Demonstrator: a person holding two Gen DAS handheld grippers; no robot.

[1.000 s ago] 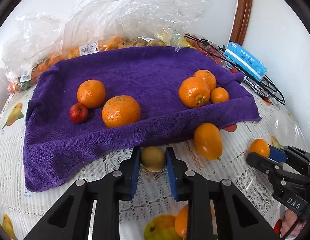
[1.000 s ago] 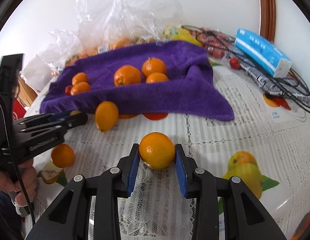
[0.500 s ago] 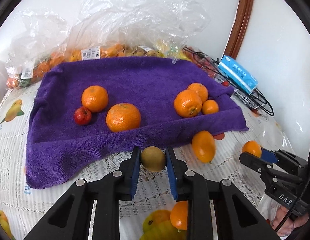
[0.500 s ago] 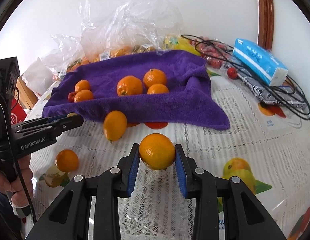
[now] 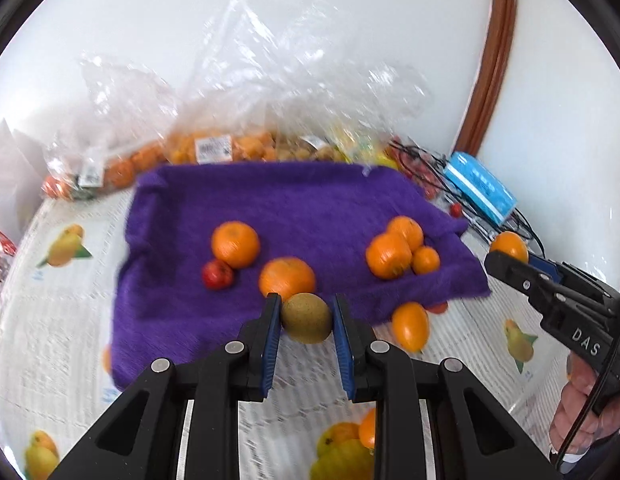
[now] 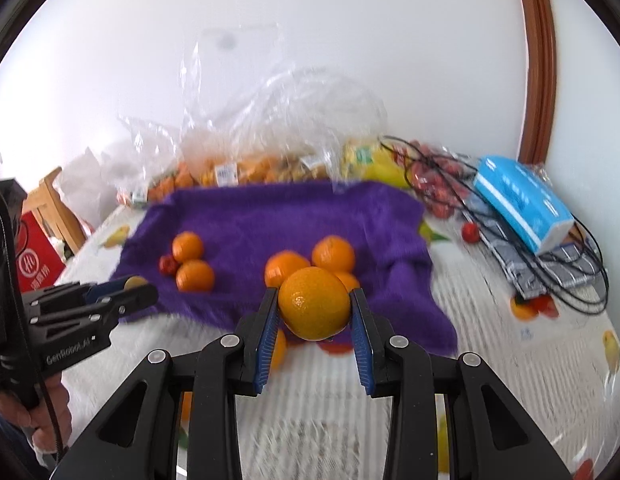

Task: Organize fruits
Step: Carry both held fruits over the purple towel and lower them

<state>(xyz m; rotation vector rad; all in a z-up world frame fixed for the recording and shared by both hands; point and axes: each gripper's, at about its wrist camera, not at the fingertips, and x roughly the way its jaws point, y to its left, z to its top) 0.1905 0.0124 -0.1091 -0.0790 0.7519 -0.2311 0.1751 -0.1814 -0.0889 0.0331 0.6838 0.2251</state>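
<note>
My left gripper (image 5: 306, 316) is shut on a brown-green kiwi (image 5: 306, 318) and holds it in the air at the front edge of the purple towel (image 5: 278, 204). My right gripper (image 6: 314, 310) is shut on an orange (image 6: 313, 308), raised before the towel (image 6: 270, 216); it also shows in the left wrist view (image 5: 508, 245). Several oranges (image 5: 234, 243) and a small red fruit (image 5: 217, 274) lie on the towel. An oval orange fruit (image 5: 409, 326) lies on the tablecloth by the towel's front edge.
Clear plastic bags of fruit (image 5: 214, 148) stand behind the towel against the wall. A blue tissue pack (image 6: 521, 200), black cables (image 6: 577, 276) and small red fruits lie at the right. A red box (image 6: 34, 264) and a wooden chair are at the left.
Both grippers have risen and moved toward the towel, each still holding its fruit. The table and towel now look lower and farther off.
</note>
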